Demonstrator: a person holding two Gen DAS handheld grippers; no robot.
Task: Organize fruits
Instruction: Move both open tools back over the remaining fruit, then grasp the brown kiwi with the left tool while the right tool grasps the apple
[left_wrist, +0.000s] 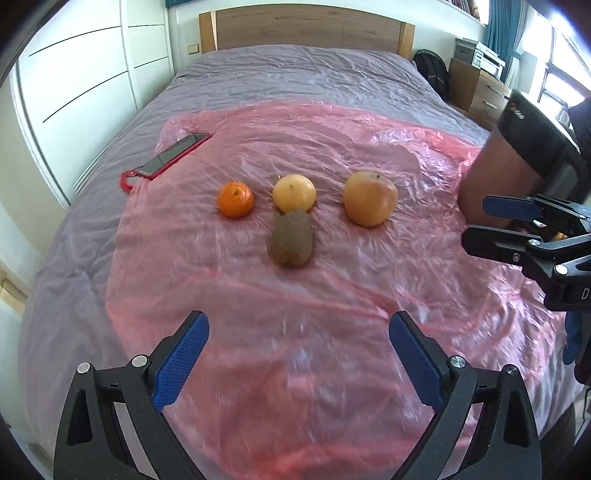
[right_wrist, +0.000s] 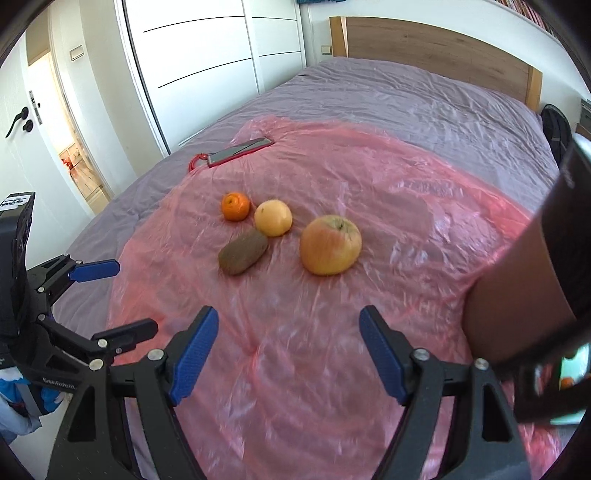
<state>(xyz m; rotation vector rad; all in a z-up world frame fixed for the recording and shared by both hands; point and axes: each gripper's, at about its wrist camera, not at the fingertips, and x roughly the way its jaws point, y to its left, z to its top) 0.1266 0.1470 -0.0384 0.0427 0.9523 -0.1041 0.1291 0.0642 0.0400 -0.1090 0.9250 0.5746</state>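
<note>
Four fruits sit on a pink plastic sheet spread over a bed with a grey cover. Far left, at ten o'clock from the fruits, lies a phone in a red case. Next comes a small orange, then a yellow fruit with a brown kiwi touching it at six o'clock, then a big apple a little apart at three o'clock. A brown container stands at the right edge. White cupboard doors and a wooden headboard are behind. The left gripper hangs wide apart, holding nothing. The right gripper is spread wide too, with nothing in it. Writing on the grippers is too blurry to read.
</note>
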